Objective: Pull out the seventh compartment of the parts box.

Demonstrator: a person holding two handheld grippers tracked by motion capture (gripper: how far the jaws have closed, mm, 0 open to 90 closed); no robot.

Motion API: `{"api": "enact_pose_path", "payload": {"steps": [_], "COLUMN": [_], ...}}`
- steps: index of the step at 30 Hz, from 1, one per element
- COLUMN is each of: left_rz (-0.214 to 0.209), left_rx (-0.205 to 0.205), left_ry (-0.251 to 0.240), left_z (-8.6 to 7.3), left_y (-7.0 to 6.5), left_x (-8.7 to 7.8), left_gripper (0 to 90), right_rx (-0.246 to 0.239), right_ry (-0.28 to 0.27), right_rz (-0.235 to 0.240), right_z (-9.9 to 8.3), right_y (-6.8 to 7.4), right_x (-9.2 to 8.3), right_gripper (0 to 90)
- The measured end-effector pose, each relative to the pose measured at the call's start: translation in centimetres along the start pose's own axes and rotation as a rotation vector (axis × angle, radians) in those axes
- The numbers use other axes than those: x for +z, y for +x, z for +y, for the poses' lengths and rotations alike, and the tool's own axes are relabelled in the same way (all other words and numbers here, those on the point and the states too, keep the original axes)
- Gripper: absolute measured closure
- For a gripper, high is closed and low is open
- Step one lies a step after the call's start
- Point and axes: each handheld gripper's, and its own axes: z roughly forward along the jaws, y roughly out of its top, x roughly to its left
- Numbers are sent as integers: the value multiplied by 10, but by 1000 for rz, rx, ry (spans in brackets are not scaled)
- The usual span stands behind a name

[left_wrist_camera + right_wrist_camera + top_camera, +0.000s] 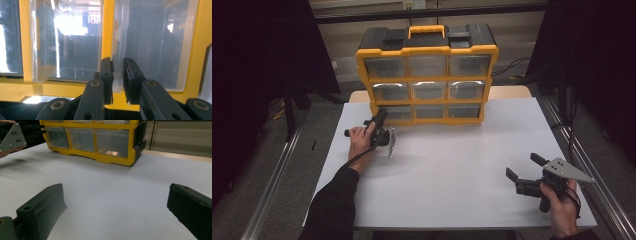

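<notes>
left gripper view: my left gripper (117, 75) pinches the clear drawer's (150, 50) edge in the yellow organizer (428, 75). my right gripper (523, 167) rests wide open, well apart on the table (452, 165).

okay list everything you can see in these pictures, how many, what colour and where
organizer cabinet: one, yellow frame, black top, far middle of table
clear drawers: nine, three rows of three, in the cabinet
table: one, white top
left gripper: one, black, jaws closed on the edge of the bottom-left drawer
right gripper: one, black, jaws wide apart, above the table's near right
hands: two, black sleeves, holding the grippers
</notes>
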Motion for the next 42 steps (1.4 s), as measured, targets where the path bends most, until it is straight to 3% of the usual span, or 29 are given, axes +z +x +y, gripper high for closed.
{"api": "enact_pose_path", "payload": {"steps": [2, 3, 4, 5, 7, 8, 9, 10, 12, 13, 14, 15, 16, 18, 19, 20, 21, 22, 25, 26, 27, 29, 30, 31, 36, 39, 42], "left_rz": [-6, -2, 0, 7, 4, 8, 0, 17, 31, 21, 5, 19, 24, 15, 53, 22, 16, 13, 9, 7, -6, 29, 3, 7, 17, 8, 4], "left_rx": [36, 12, -38, -8, -42, -29, -89, -71, -98, -82, -34, -20, -65, -74, -70, -48, -66, -51, -64, -55, -38, -69, -49, -47, -39, -59, -43], "left_ry": [19, -5, -40, -14, -35, -14, -49, -44, -63, -45, -7, -9, -42, -61, -112, -39, -44, -49, -50, -50, -20, -60, -29, -49, -55, -62, -41], "left_z": [0, 0, -1, 0, 0, 0, 0, 0, 1, 1, 1, 1, 1, 1, -1, 1, 1, 1, 1, 1, 2, 1, 1, 1, 2, 2, 3], "left_y": [2, 0, -3, -1, -3, -2, -5, -5, -7, -6, -3, -3, -6, -6, -7, -4, -5, -3, -5, -4, -2, -6, -4, -4, -3, -3, -1], "left_x": [-3, -2, 0, -2, -2, -4, -2, -3, -3, -5, -8, -9, -8, -8, -4, -10, -10, -10, -12, -12, -14, -13, -16, -15, -18, -19, -22], "left_gripper": [792, 793, 793, 793, 793, 792, 792, 792, 793, 793, 794, 794, 794, 794, 794, 794, 793, 793, 794, 794, 794, 794, 795, 795, 795, 794, 795], "right_rx": [1, -1, -1, 1, 1, 0, 1, 1, 0, 1, -2, -1, -1, -1, 0, -1, -1, -1, -1, 0, 0, 1, 1, -2, -4, -2, -3], "right_ry": [0, -1, -1, 0, -1, 0, 1, 1, 0, 0, -1, -1, -1, -1, 0, 0, 0, 0, 0, -1, -1, -2, -2, -2, -4, -3, -1], "right_rz": [1, 2, 1, 1, 1, 1, 1, 1, 0, 0, 1, 0, 1, 1, 2, 2, 2, 2, 3, 3, 3, 2, 2, 1, 2, 1, 1], "right_z": [0, 0, 0, 0, 0, 0, 0, 0, 0, 0, 0, 0, 0, 0, 0, 0, 0, 0, 0, 0, 0, 1, 1, 1, 1, 1, 1], "right_y": [0, 0, 0, 0, 0, 1, 1, 1, 1, 1, 0, 0, 0, 0, 1, 1, 1, 1, 1, 1, 1, 1, 1, 1, 1, 1, 1], "right_x": [0, 0, 0, 0, 0, 0, 0, 0, 0, 0, 0, 0, 0, 0, 0, 0, 1, 1, 1, 1, 1, 0, 1, 1, 1, 1, 1], "right_gripper": [8, 8, 8, 8, 8, 8, 8, 8, 8, 8, 8, 8, 8, 8, 8, 8, 8, 8, 8, 8, 8, 8, 8, 8, 8, 8, 8]}}
